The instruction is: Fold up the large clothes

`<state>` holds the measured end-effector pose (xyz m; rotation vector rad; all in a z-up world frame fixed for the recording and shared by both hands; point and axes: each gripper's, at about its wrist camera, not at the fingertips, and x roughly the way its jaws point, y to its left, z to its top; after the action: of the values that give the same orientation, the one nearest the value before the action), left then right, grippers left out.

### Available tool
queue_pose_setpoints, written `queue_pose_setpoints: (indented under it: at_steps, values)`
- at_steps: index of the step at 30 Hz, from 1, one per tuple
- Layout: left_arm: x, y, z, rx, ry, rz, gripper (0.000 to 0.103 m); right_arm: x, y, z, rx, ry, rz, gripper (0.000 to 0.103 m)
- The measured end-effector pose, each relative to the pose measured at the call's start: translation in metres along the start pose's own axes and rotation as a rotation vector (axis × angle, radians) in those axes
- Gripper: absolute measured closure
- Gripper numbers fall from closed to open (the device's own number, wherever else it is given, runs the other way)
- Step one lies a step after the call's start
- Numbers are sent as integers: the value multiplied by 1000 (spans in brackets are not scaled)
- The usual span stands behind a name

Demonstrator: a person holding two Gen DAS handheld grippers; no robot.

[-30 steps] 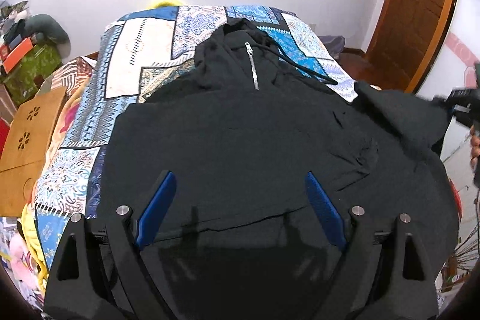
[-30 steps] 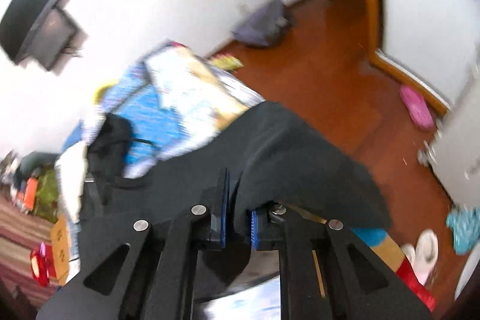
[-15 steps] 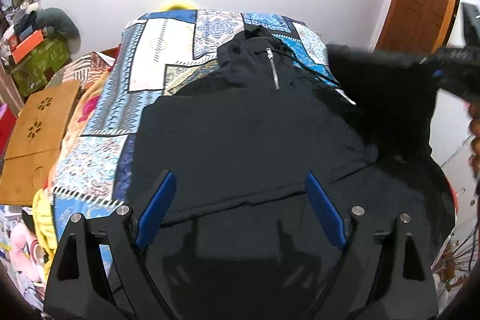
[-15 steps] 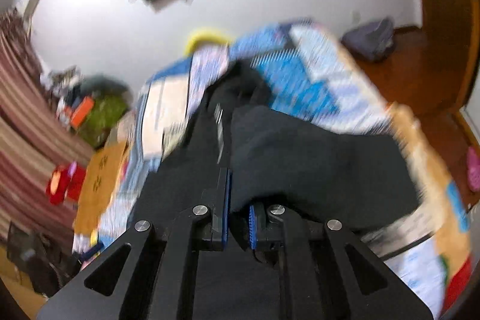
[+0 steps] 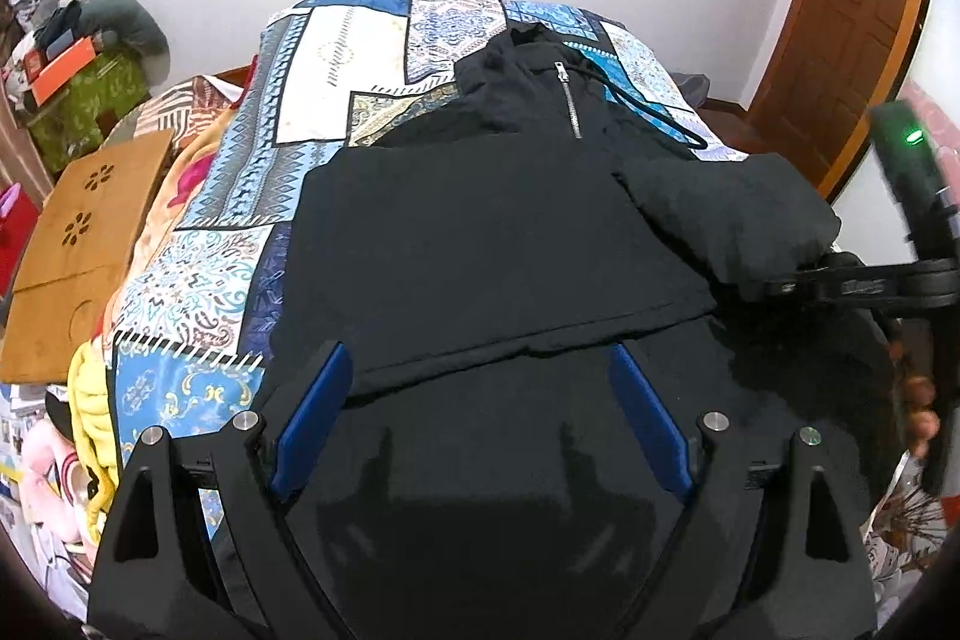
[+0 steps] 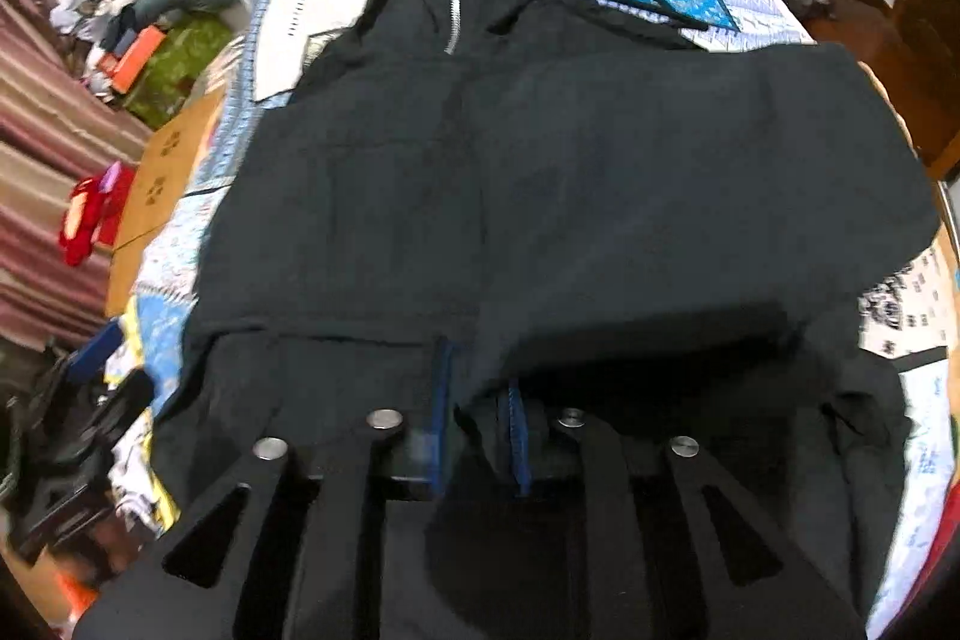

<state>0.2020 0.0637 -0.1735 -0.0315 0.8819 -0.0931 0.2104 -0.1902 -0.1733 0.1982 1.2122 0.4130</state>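
A black hooded jacket [image 5: 492, 232] lies spread on the bed [image 5: 336, 58], over its patchwork bedspread, hood and zipper [image 5: 569, 100] toward the wall. The left hand-held gripper [image 5: 480, 394] hovers above the hem with its blue pads wide apart, holding nothing. The right hand-held gripper [image 6: 477, 436] is clamped on the jacket's sleeve [image 6: 690, 196], which drapes across the jacket's body.

The black hoodie [image 5: 498, 244] hides its near hem behind the left gripper [image 5: 480, 412]; floor clutter [image 6: 66, 436] blurs.
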Motion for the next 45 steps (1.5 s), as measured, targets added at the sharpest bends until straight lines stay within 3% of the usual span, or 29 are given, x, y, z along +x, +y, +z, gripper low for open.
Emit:
queue_pose_setpoints:
  at_steps: [4,7,12,16,19,22,25,26,28,29,32,36,45]
  values:
    - [3,-15,5,42,-10,12,16,-40,-7,-4,-21,-75,35,60]
    - [4,-25,10,52,-17,4,16,-70,-18,-4,-17,-159,25,54]
    - [6,-42,17,70,-24,-7,16,-93,-67,0,107,-263,-24,43]
    - [8,-54,20,86,-21,-16,16,-79,-114,3,236,-244,-56,43]
    - [10,-59,20,92,-13,-20,16,-55,-150,1,353,-187,-26,43]
    - [13,-62,19,95,-5,-14,16,-33,-169,2,430,-145,17,43]
    - [15,-61,19,91,0,-8,16,-29,-176,9,448,-169,45,44]
    - [15,-61,18,89,1,-6,16,-29,-175,12,448,-177,48,48]
    - [16,-58,17,81,4,-3,16,-23,-172,21,453,-181,47,85]
    - [16,-57,16,79,4,-1,16,-21,-171,23,455,-178,38,91]
    - [14,-51,14,71,-3,6,16,-28,-162,28,421,-199,23,96]
    - [9,-39,13,58,-20,16,16,-53,-127,40,284,-271,16,98]
    - [-11,5,9,-31,-66,27,16,-98,15,74,-28,-382,89,98]
